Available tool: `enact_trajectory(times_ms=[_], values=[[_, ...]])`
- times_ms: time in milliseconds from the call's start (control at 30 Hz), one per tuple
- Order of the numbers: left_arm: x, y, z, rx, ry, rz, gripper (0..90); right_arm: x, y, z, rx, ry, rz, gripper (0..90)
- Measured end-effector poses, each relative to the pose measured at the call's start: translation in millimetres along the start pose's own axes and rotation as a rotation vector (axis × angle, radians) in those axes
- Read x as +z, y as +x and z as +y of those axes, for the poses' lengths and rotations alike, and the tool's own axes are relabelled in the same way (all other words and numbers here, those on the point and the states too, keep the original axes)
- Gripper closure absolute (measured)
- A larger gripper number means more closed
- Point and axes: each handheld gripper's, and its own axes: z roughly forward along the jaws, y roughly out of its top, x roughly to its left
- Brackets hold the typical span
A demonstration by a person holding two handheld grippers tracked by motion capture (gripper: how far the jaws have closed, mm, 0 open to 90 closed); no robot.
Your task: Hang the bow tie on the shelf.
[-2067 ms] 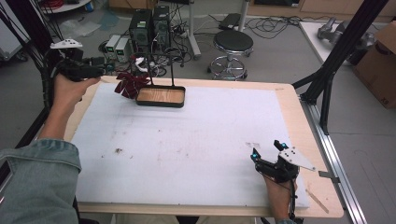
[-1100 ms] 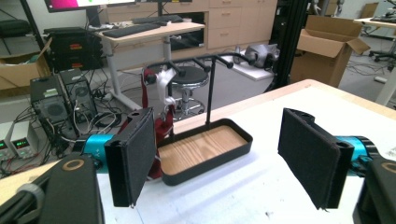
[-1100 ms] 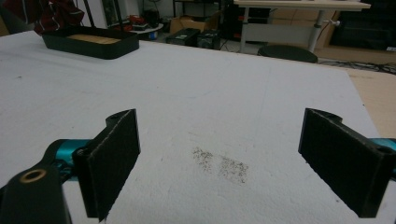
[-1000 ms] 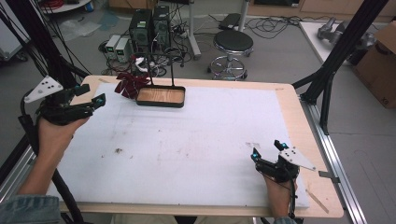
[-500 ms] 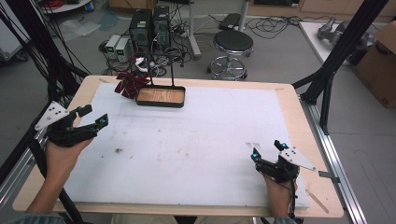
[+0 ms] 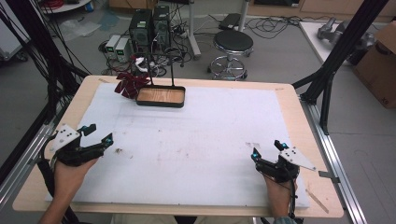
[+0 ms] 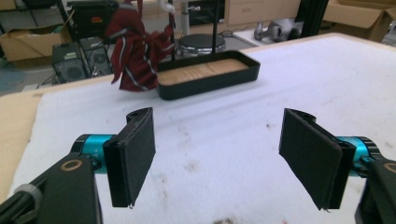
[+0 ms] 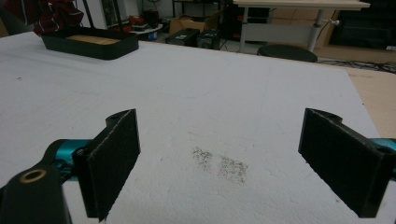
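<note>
A black tray with a wooden floor [image 6: 160,96] [image 7: 208,74] [image 8: 88,43] stands at the far left of the white mat, with thin black rods rising from it. A dark red striped cloth [image 6: 130,84] [image 7: 137,49] hangs at its left end. My left gripper [image 6: 97,134] [image 7: 224,161] rests open low over the mat near the left edge, far short of the tray, nothing between its pads. My right gripper [image 6: 267,149] [image 8: 238,163] is open near the front right corner, with bare mat between its jaws.
The white foam mat [image 6: 196,140] covers a wooden table [image 6: 299,100] and bears small brown stains [image 8: 219,164] [image 6: 119,150]. Beyond the far edge are computer towers [image 6: 149,23], cables and a round stool [image 6: 232,44]. Black frame posts [image 6: 336,56] stand at the right.
My left hand has drawn its gripper back from beside the tray and cloth, toward the person and down to the mat's left edge. The right gripper has stayed still.
</note>
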Motion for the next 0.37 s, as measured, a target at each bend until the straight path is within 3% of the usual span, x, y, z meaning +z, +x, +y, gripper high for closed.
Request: enact_trajectory(times_ms=[167,367], values=[[1.5,-2.9,-13.4,-0.005,0.033,0.012,25.0,0.1,0.0,0.0,-0.002,0.0,-0.001,11.6],[1.9,-2.7,-16.2,-0.015,0.033,0.017,24.1,0.0,0.2,0.1,0.001,0.0,-0.001,11.6]])
